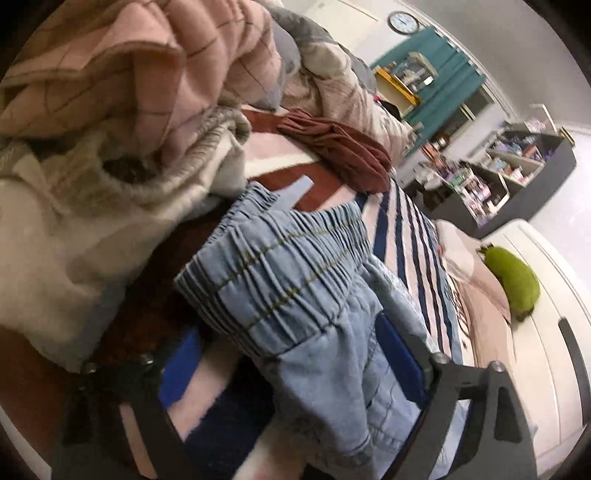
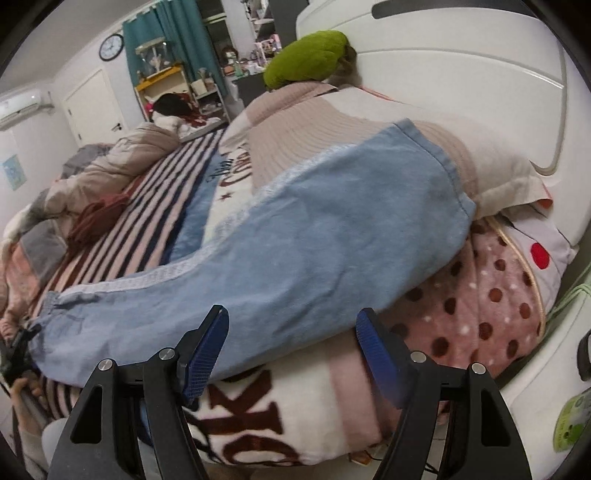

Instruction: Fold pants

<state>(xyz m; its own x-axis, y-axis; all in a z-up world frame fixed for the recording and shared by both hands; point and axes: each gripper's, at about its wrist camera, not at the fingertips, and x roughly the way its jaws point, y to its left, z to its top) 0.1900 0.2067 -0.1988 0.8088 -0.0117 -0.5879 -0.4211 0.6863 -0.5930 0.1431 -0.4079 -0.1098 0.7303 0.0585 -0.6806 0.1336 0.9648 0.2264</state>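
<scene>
White walls, clock, teal curtain, cluttered shelves

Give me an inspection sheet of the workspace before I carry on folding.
Surface: bed with striped blanket.
Job's things: blue pants spread across the bed, one leg end over a pillow; elastic waistband bunched.
Clutter: pink quilt, maroon cloth, green cushion.
Grippers: left gripper open, pants between its fingers; right gripper open at the pants' edge.
Cables: nothing seen.
Surroundings: wall clock, teal curtain, crowded shelves.
</scene>
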